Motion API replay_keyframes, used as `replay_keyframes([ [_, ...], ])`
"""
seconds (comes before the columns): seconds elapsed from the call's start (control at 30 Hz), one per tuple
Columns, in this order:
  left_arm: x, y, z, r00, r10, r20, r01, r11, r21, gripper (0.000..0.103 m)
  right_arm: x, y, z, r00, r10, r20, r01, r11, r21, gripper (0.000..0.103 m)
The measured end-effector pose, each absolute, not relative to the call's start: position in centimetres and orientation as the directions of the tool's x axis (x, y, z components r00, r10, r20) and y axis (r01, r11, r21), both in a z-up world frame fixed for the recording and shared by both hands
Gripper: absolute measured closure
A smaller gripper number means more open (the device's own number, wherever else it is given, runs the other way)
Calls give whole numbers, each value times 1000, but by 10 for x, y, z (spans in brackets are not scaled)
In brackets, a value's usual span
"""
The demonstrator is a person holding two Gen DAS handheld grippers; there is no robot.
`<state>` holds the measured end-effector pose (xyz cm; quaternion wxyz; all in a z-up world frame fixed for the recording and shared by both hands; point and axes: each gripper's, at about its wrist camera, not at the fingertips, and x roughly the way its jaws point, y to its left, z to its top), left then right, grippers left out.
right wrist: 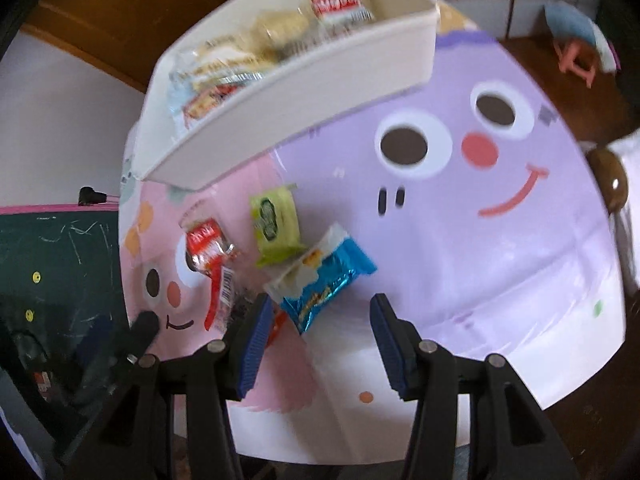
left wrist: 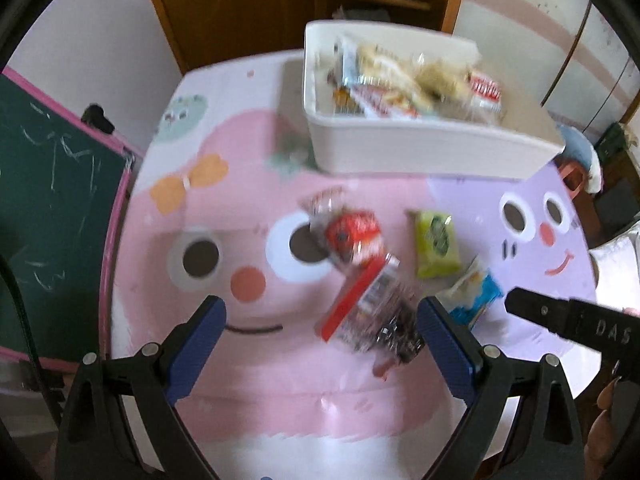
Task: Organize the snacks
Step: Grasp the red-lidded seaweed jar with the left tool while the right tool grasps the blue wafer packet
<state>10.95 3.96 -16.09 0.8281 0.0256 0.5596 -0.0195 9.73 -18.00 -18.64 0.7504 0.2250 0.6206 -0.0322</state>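
While both tools gape, white bin [left wrist: 420, 148] holds mixed snack packets [left wrist: 404, 80].

The left gripper [left wrist: 320, 336] hangs over the table [left wrist: 280, 400] w/ jaws wide apart, nothing between them. Just ahead lies a red and dark snack pack [left wrist: 370, 312], close to the right finger. Beyond it is a red wrapper [left wrist: 352, 236], then a green pack [left wrist: 436, 248] and a blue pack [left wrist: 476, 296] to the right. The white bin [left wrist: 420, 148] w/ snacks stands at the far side. The right gripper [left wrist: 572, 324] enters from the right edge; its state is not clear.
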Motion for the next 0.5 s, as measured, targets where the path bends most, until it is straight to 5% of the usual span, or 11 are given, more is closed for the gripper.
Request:
replay_keyframes([
  [0.5, 97, 52, -181, 302, -28, -953, -18, 999, -35, 7, 129, -164, -244, 109, 304, -946, 455, 831, 320, 50],
])
